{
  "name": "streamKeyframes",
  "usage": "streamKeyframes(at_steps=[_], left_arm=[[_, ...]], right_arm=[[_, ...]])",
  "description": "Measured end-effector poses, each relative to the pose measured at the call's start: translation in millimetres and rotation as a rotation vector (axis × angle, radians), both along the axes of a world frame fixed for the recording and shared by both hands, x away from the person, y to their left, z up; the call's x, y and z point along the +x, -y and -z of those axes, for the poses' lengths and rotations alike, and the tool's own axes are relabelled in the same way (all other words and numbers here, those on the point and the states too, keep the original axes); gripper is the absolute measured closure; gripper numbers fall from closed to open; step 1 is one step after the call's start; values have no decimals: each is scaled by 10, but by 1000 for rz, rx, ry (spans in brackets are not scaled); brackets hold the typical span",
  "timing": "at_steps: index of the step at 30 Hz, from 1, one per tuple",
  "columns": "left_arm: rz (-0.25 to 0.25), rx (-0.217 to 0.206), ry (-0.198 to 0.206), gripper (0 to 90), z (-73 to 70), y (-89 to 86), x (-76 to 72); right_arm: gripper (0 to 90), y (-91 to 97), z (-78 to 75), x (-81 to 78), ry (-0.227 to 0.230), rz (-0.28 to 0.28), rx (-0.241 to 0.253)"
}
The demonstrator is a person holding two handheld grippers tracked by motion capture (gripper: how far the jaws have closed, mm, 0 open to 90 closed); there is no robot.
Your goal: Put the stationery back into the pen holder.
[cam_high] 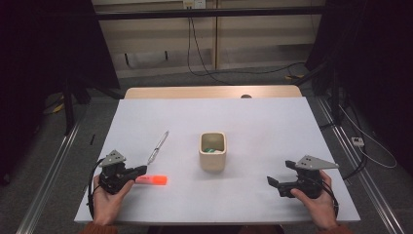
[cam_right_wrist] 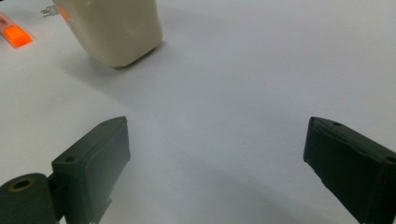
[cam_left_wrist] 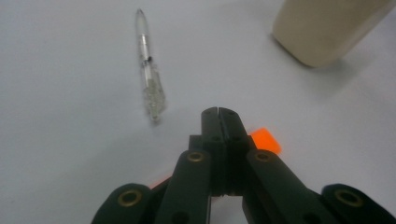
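- High view: the left gripper [cam_high: 139,171] is seen low over the white table [cam_high: 263,122], at the near end of an orange highlighter [cam_high: 155,180], with the person's left hand [cam_high: 108,194] wrapped around its body.
- Left gripper view: the two black jaws are pressed flat together, with no gap visible between them. The highlighter [cam_left_wrist: 265,140] lies under and across them; an orange end shows to the right of the jaws and a sliver of orange to their left. Nothing orange is seen between the pads, so the marker is judged not to be held.
- A clear pen [cam_high: 158,147] lies on the table just beyond the highlighter, apart from it and pointing away from the person.
- A cream square cup [cam_high: 213,151] stands upright at the table's middle, well apart from both writing tools. Something green is visible inside it; what it is cannot be told.
- Right gripper view: the right gripper [cam_right_wrist: 215,154] is held with its jaws wide apart and only bare table between them. In the high view it rests near the table's right front corner, far from the tools.
- Progress, as judged: if the work is the tidying of pen and highlighter into the cup, it is at an early stage. Both tools lie on the table, and neither has been lifted. A fresh grasp on the highlighter appears to be needed first.
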State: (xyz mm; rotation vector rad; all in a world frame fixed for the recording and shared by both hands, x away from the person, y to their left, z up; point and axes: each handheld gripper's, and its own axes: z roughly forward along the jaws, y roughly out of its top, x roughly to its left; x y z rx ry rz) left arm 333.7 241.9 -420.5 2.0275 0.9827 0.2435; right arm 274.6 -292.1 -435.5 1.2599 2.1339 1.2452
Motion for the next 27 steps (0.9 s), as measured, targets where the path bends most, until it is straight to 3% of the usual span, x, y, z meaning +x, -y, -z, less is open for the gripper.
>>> streamKeyframes(at_steps=[3, 8, 12, 27], left_arm=[[47, 19, 6, 900, -21, 49, -64], [114, 32, -42, 900, 56, 139, -96], [161, 66, -48, 900, 85, 212, -88], [196, 148, -78, 900, 174, 393, -21]], right_arm=[[74, 1, 1, 1, -3, 1, 1], [73, -1, -2, -2, 0, -1, -2], [73, -2, -1, -2, -1, -1, -3], [71, -22, 14, 8, -10, -9, -12]])
